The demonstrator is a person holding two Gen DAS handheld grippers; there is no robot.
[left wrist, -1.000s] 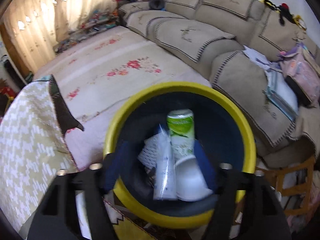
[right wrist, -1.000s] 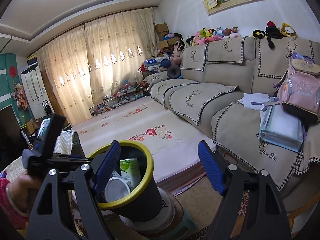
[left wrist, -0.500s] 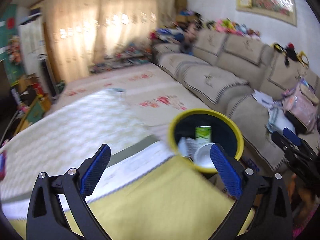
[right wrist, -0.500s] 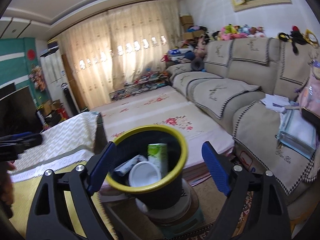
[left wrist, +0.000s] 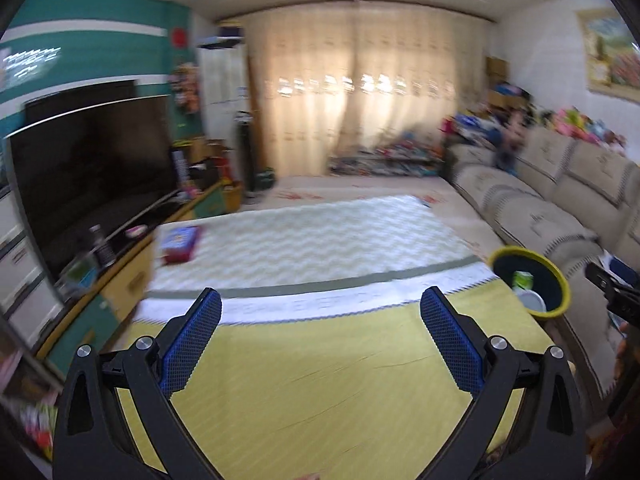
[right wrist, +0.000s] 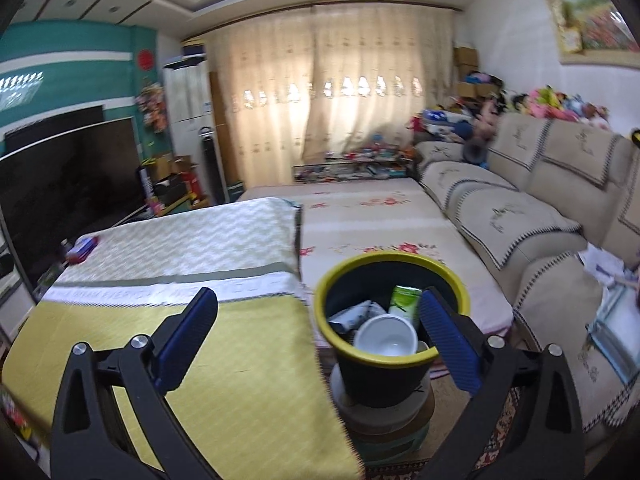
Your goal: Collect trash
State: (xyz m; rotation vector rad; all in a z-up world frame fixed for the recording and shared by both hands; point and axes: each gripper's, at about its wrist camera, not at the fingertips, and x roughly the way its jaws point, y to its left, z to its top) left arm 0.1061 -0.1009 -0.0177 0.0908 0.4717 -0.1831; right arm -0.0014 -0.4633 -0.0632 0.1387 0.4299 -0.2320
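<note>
1. Your left tool (left wrist: 320, 332) and right tool (right wrist: 318, 332) both gape wide, holding nothing.
2. The bin (right wrist: 390, 264) of trash stands off the desk's (right wrist: 224, 368) right edge, nearer your right tool.
3. A red-and-blue item (left wrist: 180, 244), possibly trash, lies far ahead-left.

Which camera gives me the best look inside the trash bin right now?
Right wrist: the trash bin sits near and central, showing a white cup and green carton. Left wrist shows the bin small, blurred, at the right edge.

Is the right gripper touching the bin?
Cannot tell. In the right wrist view the right gripper is open and its right finger overlaps the bin rim in the image, with no visible gap or clear contact.
</note>
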